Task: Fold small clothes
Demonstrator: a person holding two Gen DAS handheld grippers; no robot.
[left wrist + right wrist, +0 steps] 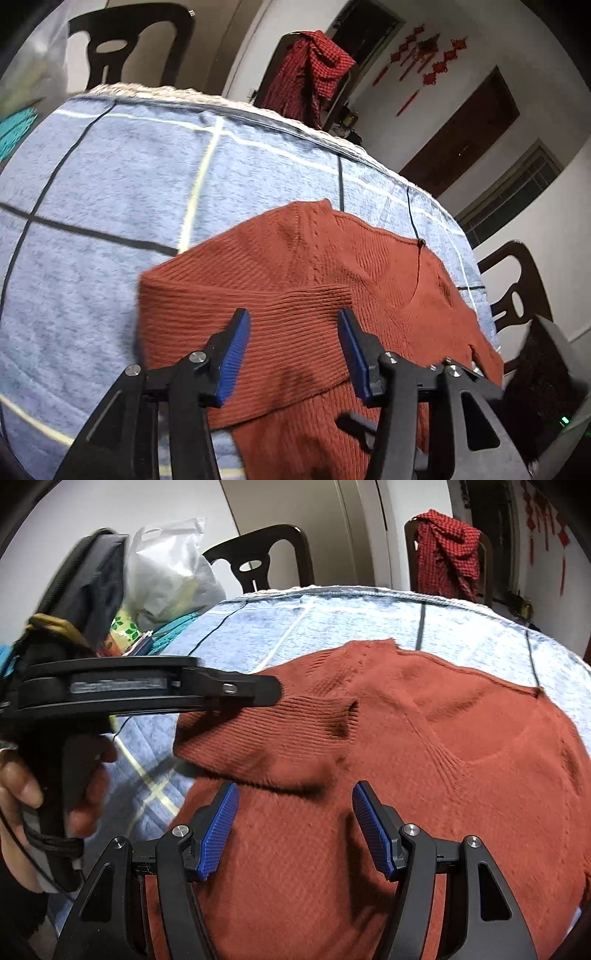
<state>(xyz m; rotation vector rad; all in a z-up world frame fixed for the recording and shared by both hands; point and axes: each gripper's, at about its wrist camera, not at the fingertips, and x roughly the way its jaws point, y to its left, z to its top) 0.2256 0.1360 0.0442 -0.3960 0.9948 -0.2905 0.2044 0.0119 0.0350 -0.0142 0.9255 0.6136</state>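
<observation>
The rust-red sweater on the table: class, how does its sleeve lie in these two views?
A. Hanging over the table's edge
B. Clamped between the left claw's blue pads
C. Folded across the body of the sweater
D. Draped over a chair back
C: the sleeve lies flat across the body of the sweater, its ribbed cuff resting on the knit, while the left claw stands open above it with nothing between its pads.
</observation>
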